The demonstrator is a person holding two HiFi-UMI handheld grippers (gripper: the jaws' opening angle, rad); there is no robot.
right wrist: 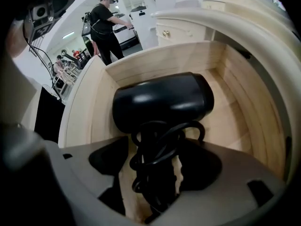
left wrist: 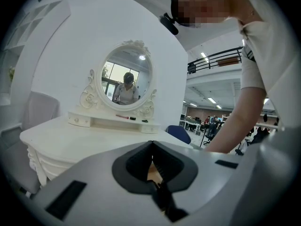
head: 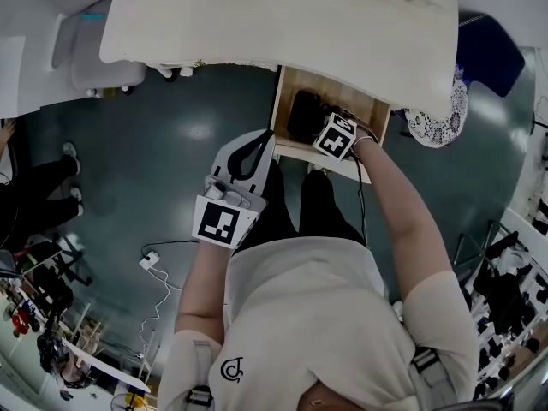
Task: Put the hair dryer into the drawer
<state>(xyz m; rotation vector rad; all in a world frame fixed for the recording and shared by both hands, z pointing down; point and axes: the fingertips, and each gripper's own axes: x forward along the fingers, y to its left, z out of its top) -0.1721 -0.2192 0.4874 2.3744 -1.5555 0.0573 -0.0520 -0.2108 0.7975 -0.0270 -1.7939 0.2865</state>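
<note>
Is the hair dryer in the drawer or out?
In. The hair dryer sits down inside the open wooden drawer, with the drawer's walls all around it.

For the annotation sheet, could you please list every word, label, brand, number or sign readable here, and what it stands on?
No words or numbers can be read in any view.
On the shirt: a dark round emblem, C-like, no wording legible.
On the left gripper and right gripper: black-and-white square markers, not text.
On the hair dryer: no label visible.

Found left gripper [left wrist: 151, 144] near level before the torso, jaws closed together. Found right gripper [right wrist: 156, 160] on outstretched arm, tipped steeply down, jaws spread and pads clear of the hair dryer [right wrist: 162, 100] handle between.
</note>
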